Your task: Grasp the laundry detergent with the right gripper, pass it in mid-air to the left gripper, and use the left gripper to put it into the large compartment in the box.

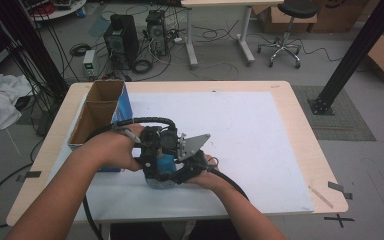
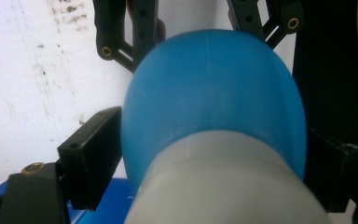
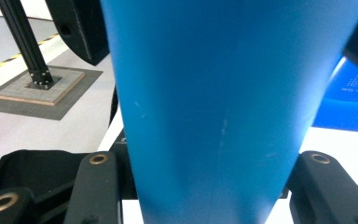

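Right gripper (image 3: 205,186) clamped on blue bottle (image 3: 223,93); left gripper (image 2: 214,158) closing around its grey cap (image 2: 223,182), best squeezed squarely before twisting

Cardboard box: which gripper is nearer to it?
Left. The left gripper is just right of the cardboard box; the right gripper is farther off, across the blue container.

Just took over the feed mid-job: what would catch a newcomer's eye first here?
The blue bottle near the front middle of the white mat, held between both hands. The right gripper is shut on its blue body, while the left gripper has the bottle's pale grey end between its jaws, close at either side. Next, the open cardboard box with a blue side, standing at the mat's left edge.
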`<act>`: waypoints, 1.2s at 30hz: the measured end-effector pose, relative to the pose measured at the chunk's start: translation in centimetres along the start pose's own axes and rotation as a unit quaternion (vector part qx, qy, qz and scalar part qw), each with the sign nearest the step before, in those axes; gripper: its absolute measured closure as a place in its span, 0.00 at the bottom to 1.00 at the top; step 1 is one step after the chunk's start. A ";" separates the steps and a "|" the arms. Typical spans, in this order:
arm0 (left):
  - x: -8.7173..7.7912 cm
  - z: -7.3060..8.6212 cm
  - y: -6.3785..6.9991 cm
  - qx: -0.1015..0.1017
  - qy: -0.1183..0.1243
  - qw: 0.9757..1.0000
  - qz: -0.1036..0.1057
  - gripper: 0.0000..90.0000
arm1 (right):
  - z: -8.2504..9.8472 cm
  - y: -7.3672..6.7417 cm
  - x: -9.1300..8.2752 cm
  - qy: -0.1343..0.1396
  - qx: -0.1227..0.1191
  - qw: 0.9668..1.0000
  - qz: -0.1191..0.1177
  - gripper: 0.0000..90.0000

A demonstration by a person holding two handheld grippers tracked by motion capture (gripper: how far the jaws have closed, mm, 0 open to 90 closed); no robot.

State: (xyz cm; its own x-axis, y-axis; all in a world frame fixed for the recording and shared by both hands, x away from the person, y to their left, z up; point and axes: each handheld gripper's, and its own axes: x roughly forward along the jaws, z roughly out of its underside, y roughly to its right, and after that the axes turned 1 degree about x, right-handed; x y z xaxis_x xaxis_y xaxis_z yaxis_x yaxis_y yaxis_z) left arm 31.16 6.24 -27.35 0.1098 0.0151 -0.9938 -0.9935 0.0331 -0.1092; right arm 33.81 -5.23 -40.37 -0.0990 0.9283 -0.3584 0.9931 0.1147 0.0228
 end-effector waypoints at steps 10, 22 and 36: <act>0.1 0.0 0.0 -0.007 -0.007 1.000 -0.001 0.27 | 0.0 -0.1 0.0 -0.005 0.004 1.000 -0.004 0.51; -0.1 -0.1 0.0 -0.007 -0.011 1.000 0.001 0.36 | -0.1 0.0 0.0 -0.001 -0.001 1.000 -0.003 0.51; -0.1 -0.4 0.0 -0.016 -0.019 1.000 0.008 0.43 | -0.1 -0.2 0.0 -0.003 0.000 1.000 0.000 0.52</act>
State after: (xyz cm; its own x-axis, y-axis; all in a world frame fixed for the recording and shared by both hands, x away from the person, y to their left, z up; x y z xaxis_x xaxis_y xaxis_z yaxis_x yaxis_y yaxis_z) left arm 31.14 5.83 -27.24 0.0941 0.0537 -0.9941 -0.9955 0.0003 -0.0943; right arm 33.62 -5.22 -40.27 -0.0987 0.9263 -0.3637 0.9932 0.1146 0.0225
